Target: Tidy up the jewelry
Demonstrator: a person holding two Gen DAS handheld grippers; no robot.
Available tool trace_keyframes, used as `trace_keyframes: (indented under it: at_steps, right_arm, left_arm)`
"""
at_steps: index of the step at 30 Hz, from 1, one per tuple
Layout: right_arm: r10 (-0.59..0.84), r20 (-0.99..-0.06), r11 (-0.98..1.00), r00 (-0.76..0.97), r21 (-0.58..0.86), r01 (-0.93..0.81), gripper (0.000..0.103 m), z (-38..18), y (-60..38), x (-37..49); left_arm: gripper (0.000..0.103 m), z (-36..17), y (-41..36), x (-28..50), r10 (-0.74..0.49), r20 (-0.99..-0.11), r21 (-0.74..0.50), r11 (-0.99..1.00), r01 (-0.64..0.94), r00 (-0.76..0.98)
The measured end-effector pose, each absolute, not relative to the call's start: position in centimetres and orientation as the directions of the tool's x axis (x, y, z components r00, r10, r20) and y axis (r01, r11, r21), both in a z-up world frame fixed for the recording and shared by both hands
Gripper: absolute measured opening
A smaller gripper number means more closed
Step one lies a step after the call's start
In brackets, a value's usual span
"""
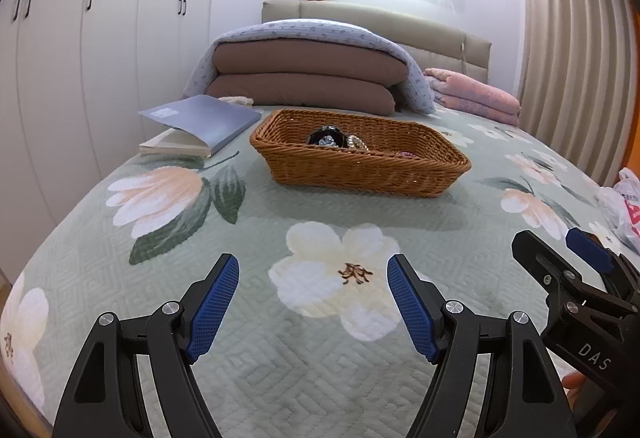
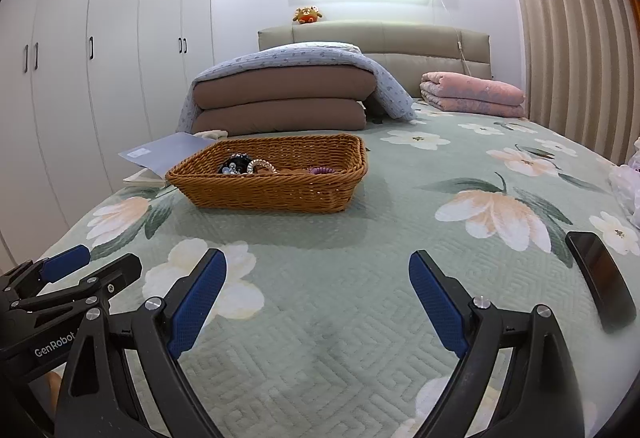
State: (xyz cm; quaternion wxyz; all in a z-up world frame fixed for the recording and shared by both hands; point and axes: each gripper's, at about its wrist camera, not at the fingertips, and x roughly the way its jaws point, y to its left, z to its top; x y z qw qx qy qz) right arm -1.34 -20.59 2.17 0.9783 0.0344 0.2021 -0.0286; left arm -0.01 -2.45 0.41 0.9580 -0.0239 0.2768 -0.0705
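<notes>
Toward the bed's left side, ahead of both claws, sits the brown woven wicker basket (image 1: 360,161) holding the jewelry pieces (image 2: 248,165). Left claw (image 1: 313,302) and right claw (image 2: 318,302) hover spread, empty; the left seems likelier nearer.

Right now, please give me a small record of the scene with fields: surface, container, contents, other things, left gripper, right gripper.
surface: bed cover with flower print
container: wicker basket, upright on the cover, ahead of both grippers
contents: dark beaded piece, clear ring, purple item; details too small to tell
other things: book beside the basket; phone lying on the cover
left gripper: open, holds nothing
right gripper: open, holds nothing
</notes>
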Motion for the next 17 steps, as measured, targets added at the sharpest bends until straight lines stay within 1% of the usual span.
trace_keyframes:
  at_steps: [4,8,11,17]
  right_arm:
    - [-0.041,-0.401,0.996,0.915,0.058,0.070,0.094,2.1,-20.6,-1.4]
    - [-0.042,-0.399,0.996,0.916,0.059,0.071,0.094,2.1,-20.7,-1.4]
    - [-0.041,-0.401,0.996,0.915,0.059,0.071,0.094,2.1,-20.7,-1.4]
    - [-0.042,-0.400,0.996,0.915,0.059,0.072,0.094,2.1,-20.7,-1.4]
  left_arm:
    - [0.078,0.3,-2.4,0.1,-0.135,-0.529,-0.075,0.991,0.112,0.838]
    - [0.078,0.3,-2.6,-0.1,-0.083,-0.526,-0.032,0.996,0.078,0.847]
    - [0.078,0.3,-2.6,-0.1,-0.081,-0.526,-0.026,0.996,0.080,0.846]
    - [0.078,0.9,-2.7,-0.9,-0.015,-0.472,0.034,0.999,0.035,0.881]
